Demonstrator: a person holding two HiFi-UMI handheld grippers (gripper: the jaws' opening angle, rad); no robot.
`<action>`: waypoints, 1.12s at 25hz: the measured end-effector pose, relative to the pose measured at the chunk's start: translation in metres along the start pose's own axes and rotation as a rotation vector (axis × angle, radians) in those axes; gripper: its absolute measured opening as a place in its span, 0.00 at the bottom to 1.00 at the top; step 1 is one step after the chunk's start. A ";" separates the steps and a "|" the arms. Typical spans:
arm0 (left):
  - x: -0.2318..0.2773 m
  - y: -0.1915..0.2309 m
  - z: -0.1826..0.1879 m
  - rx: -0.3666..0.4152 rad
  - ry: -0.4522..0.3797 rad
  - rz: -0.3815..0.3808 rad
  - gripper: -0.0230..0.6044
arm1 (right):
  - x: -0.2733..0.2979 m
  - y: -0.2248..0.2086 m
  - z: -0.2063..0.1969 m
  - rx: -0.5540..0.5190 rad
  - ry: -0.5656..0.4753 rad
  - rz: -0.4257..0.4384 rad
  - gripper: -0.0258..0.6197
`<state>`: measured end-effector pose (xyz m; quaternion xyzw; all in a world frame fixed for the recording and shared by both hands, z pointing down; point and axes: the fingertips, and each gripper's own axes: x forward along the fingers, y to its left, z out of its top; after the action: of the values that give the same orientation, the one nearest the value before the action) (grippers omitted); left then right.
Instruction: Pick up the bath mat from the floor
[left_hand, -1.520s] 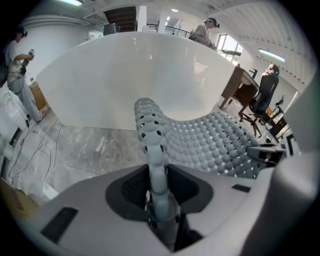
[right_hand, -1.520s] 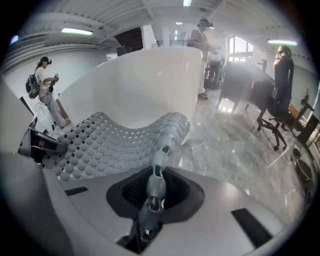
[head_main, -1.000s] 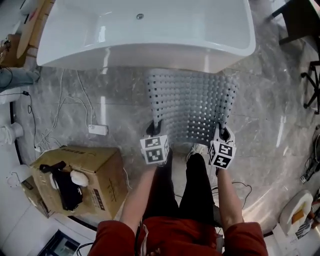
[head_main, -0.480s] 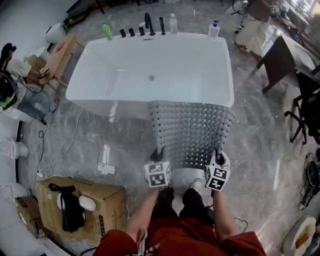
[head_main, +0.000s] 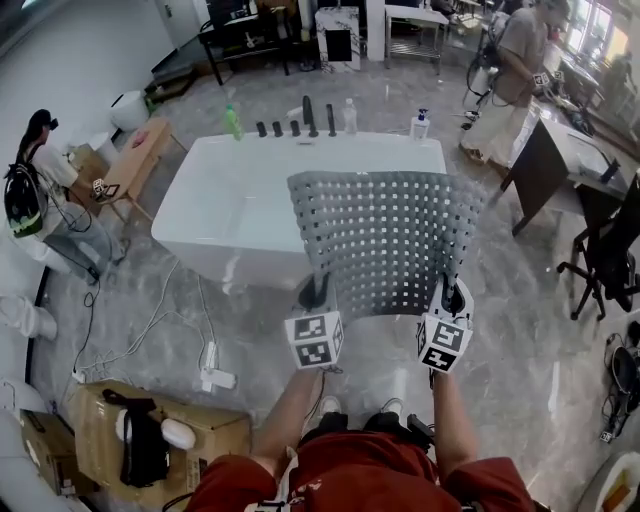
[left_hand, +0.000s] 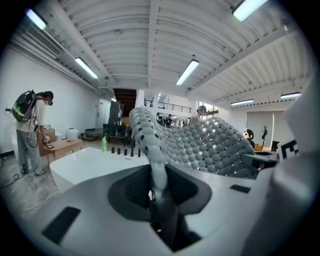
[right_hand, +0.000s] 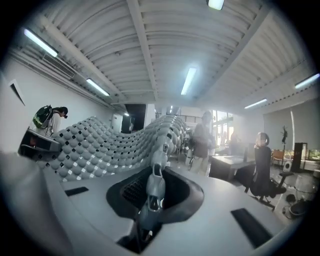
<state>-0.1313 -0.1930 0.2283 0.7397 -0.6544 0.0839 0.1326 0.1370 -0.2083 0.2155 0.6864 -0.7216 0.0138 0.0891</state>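
The bath mat (head_main: 385, 240) is a grey, knobbly sheet pierced with rows of small square holes, and it hangs clear of the floor, stretched wide and bowed upward in front of the white bathtub (head_main: 220, 215). The left gripper (head_main: 318, 292) and right gripper (head_main: 452, 298) are held out side by side at about the same height, nearly level, each with its jaws clamped on one near corner of the mat. A green bottle (head_main: 232, 122) stands on the tub's far rim, a cardboard box (head_main: 85, 440) sits on the floor at the lower left, and a person with a backpack (head_main: 28, 195) stands left of the tub, well apart from the mat.
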 end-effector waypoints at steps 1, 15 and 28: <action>-0.001 -0.004 0.018 0.004 -0.033 0.003 0.18 | 0.001 -0.006 0.018 0.001 -0.035 -0.004 0.12; -0.086 -0.014 0.197 0.130 -0.529 0.070 0.18 | -0.051 -0.021 0.198 0.046 -0.521 -0.076 0.12; -0.142 -0.008 0.231 0.185 -0.729 0.154 0.18 | -0.097 -0.018 0.239 0.044 -0.688 -0.100 0.12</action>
<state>-0.1534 -0.1286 -0.0345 0.6786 -0.7018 -0.1161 -0.1829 0.1323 -0.1471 -0.0359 0.6869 -0.6746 -0.2072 -0.1737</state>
